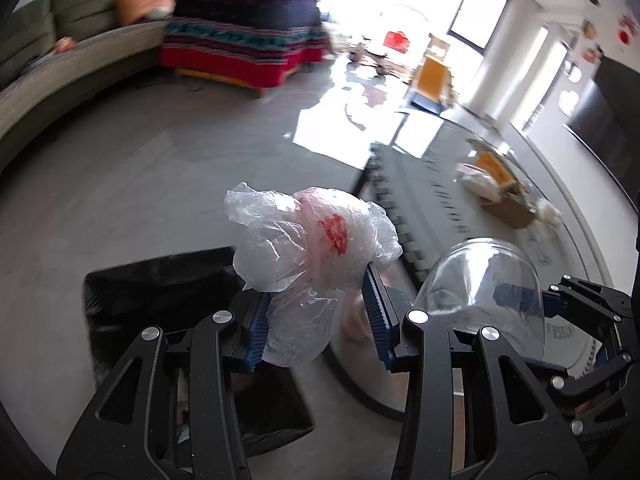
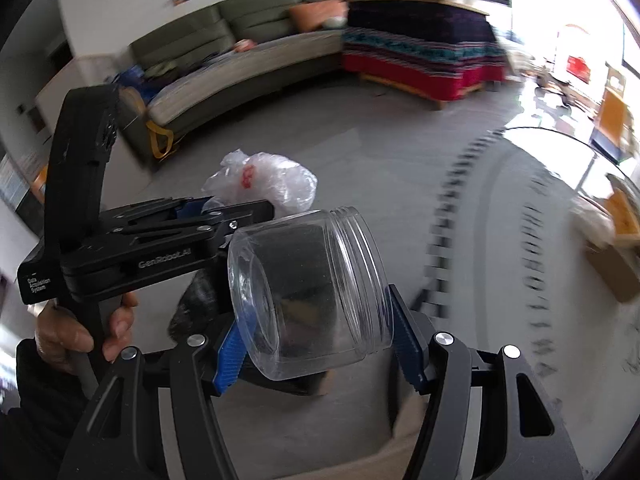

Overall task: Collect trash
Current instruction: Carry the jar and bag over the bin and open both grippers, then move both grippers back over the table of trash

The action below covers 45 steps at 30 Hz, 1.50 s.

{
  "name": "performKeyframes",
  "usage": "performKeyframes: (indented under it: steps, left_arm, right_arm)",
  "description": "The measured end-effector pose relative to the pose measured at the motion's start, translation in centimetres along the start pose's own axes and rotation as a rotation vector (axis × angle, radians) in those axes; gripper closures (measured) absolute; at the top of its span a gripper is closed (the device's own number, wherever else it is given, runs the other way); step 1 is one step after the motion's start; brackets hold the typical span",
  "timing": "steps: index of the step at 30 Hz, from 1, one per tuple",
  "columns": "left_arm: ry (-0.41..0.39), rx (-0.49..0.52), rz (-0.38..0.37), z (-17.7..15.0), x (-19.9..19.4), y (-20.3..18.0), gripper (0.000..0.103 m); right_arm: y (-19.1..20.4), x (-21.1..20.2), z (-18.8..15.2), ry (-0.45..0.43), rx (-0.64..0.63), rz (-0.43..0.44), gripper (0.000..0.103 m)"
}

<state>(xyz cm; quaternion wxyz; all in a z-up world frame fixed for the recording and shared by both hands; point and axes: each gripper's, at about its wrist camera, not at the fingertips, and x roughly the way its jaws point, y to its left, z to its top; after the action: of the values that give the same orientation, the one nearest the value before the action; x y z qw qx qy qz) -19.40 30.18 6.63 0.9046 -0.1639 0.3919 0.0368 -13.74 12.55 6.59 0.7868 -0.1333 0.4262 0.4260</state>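
My left gripper (image 1: 318, 316) is shut on a crumpled clear plastic bag (image 1: 308, 248) with red print, held above a black-lined trash bin (image 1: 156, 300) on the floor. The bag also shows in the right wrist view (image 2: 264, 184), with the left gripper (image 2: 224, 210) beside it. My right gripper (image 2: 316, 344) is shut on a clear plastic jar (image 2: 308, 292), lying sideways with its open threaded mouth to the upper right. The jar (image 1: 492, 280) shows at the right of the left wrist view, held by the right gripper (image 1: 532, 304). The bin shows dark behind the jar (image 2: 196, 304).
A round patterned rug (image 1: 460, 196) lies at the right with a cardboard box (image 1: 504, 192) and paper scraps on it. A curved grey sofa (image 2: 248, 68) and a blanket-covered table (image 2: 420, 52) stand at the back. The grey floor (image 1: 180, 152) lies between.
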Motion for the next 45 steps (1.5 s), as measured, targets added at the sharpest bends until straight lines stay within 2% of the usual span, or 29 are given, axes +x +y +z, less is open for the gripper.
performKeyframes:
  steps: [9,10,11,12,13,14,16,19,21,31,35,38,45]
  left_arm:
    - [0.033,-0.142,0.137,-3.1,-1.0,8.4,0.057]
    - [0.037,-0.164,0.152,-3.5,-1.1,9.3,0.053]
    - [0.049,-0.184,0.177,-3.8,-1.1,10.1,0.035]
    - [0.062,-0.196,0.203,-4.1,-1.1,10.8,0.023]
    - [0.071,-0.216,0.274,-4.3,-1.2,11.5,0.006]
    - [0.060,-0.234,0.338,-4.5,-1.5,12.2,0.006]
    - [0.057,-0.275,0.365,-4.9,-1.9,13.6,0.006]
    - [0.051,-0.347,0.354,-5.2,-2.5,15.0,0.006]
    - [0.044,-0.361,0.357,-5.3,-2.8,15.4,0.006]
    - [0.050,-0.287,0.310,-3.7,-1.9,13.4,0.006]
    - [0.021,-0.248,0.288,-2.7,-1.6,11.1,0.006]
    - [0.003,-0.207,0.240,-1.9,-1.5,8.7,0.006]
    - [0.022,-0.089,0.170,0.1,0.3,2.4,0.006]
  right_arm:
    - [6.7,4.5,1.6,0.085,-0.093,0.101,0.038]
    - [7.4,5.3,2.0,0.100,-0.094,0.118,0.037]
    - [7.9,6.1,2.2,0.118,-0.097,0.136,0.028]
    - [8.3,6.6,2.4,0.135,-0.103,0.138,0.021]
    - [8.8,7.1,2.7,0.133,-0.114,0.112,0.020]
    - [9.1,7.2,2.7,0.122,-0.130,0.089,0.020]
    - [9.4,7.4,2.7,0.116,-0.149,0.068,0.020]
    - [8.8,7.6,2.6,0.134,-0.133,0.078,0.020]
    - [8.4,7.6,2.5,0.135,-0.119,0.085,0.020]
    - [6.0,5.8,2.4,0.087,-0.062,0.098,0.020]
    - [4.0,4.3,1.9,0.054,-0.023,0.093,0.020]
    - [2.2,3.0,1.5,0.027,0.013,0.096,0.020]
    - [-3.3,-0.6,0.8,-0.046,0.073,0.019,0.020]
